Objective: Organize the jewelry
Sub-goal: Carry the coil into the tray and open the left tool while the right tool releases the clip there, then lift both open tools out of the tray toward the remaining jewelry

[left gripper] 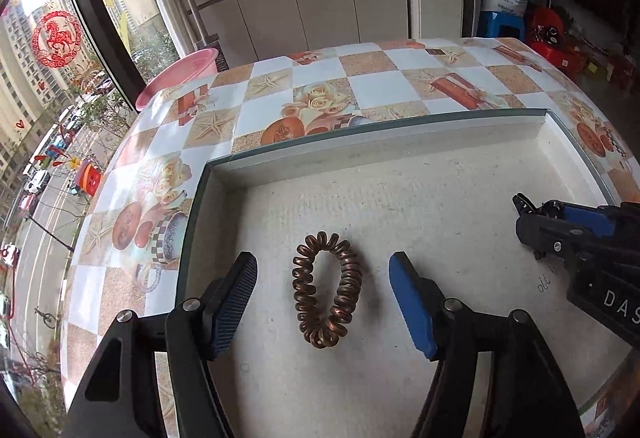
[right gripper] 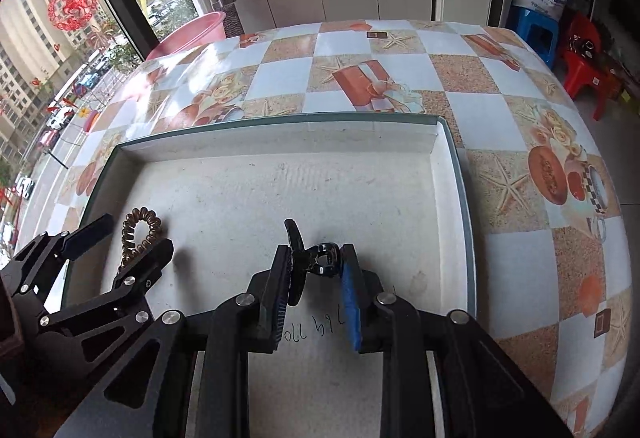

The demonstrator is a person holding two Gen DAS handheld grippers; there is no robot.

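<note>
The left claw (left gripper: pixel 323 302) is open, with the coiled hair tie (left gripper: pixel 327 290) lying free between its fingers on the floor of the white tray (left gripper: pixel 440 146). The right claw (right gripper: pixel 316 290) grips a black hair clip (right gripper: pixel 316 258) above the tray. The clip may slip out, since only its edges are pinched.

hidden: hair coil (right gripper: pixel 140 234) lower part behind left tool (right gripper: pixel 116 242) | cut off: box (right gripper: pixel 280 142) near edge

Coil hair tie (left gripper: pixel 327 290) between parted fingers (left gripper: pixel 236 302).
</note>
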